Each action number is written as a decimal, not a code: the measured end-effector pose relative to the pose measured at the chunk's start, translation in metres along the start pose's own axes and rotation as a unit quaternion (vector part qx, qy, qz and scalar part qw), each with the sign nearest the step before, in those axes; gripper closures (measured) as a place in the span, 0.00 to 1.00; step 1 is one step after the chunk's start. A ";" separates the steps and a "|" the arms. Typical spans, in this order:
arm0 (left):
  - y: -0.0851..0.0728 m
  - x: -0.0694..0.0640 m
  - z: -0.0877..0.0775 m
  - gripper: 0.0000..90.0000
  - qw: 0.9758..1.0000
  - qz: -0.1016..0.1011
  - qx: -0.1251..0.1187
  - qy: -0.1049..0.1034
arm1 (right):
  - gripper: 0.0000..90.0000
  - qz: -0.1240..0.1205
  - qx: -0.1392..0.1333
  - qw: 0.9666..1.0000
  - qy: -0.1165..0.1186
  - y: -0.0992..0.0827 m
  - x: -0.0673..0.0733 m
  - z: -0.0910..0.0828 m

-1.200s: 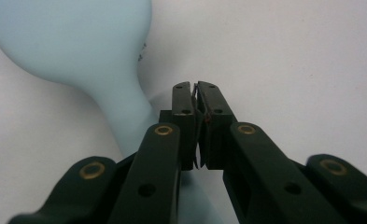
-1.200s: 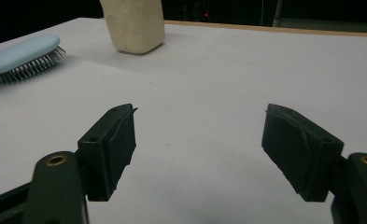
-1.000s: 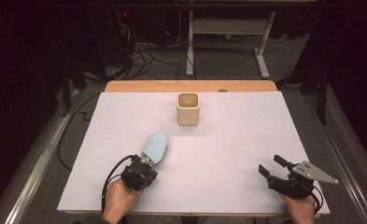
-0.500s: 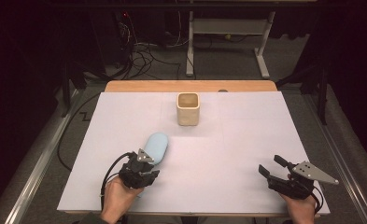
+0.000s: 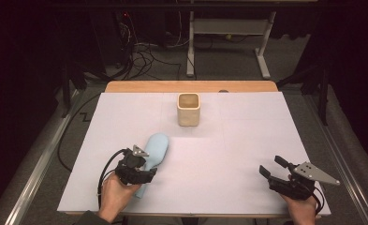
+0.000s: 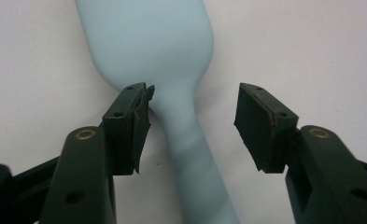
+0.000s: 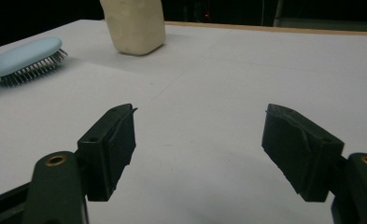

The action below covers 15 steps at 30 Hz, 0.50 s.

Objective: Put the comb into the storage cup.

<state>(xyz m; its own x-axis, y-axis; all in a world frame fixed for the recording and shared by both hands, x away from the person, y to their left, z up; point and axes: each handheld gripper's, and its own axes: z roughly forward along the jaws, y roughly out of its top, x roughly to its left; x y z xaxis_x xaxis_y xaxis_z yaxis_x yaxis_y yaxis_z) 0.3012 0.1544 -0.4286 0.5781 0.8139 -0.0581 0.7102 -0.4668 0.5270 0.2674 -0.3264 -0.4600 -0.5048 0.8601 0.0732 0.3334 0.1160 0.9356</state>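
Note:
A light blue hairbrush point(image 5: 156, 146) lies on the white table cover, bristles down, with its head toward the far side. My left gripper point(image 5: 143, 165) sits over its handle at the front left. In the left gripper view the jaws have just been opening and the gripper point(image 6: 193, 100) stands open. The handle point(image 6: 190, 154) lies between the pads, clear of the right one. My right gripper point(image 5: 273, 165) rests open at the front right with nothing between its fingers point(image 7: 109, 149). From there the brush point(image 7: 24, 53) shows far off to the left.
A beige square cup point(image 5: 188, 108) stands upright at the far middle of the table and shows again point(image 7: 134, 25) in the right gripper view. The wooden table edge point(image 5: 191, 86) runs behind it. Cables and a desk frame lie on the floor beyond.
The left gripper's jaws have spread apart off the brush handle and the hand has shifted slightly. The brush stays on the table. The right hand has not moved.

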 end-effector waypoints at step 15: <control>0.001 0.011 0.016 0.43 0.999 -0.027 0.024 0.007 | 0.30 -0.001 0.000 1.000 0.000 0.000 0.000 0.000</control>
<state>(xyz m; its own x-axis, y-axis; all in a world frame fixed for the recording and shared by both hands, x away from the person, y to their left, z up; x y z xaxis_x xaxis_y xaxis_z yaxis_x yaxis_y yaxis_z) 0.3143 0.1577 -0.4422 0.5332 0.8428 -0.0734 0.7587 -0.4380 0.4822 0.2676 -0.3265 -0.4601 -0.5052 0.8601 0.0709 0.3324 0.1181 0.9357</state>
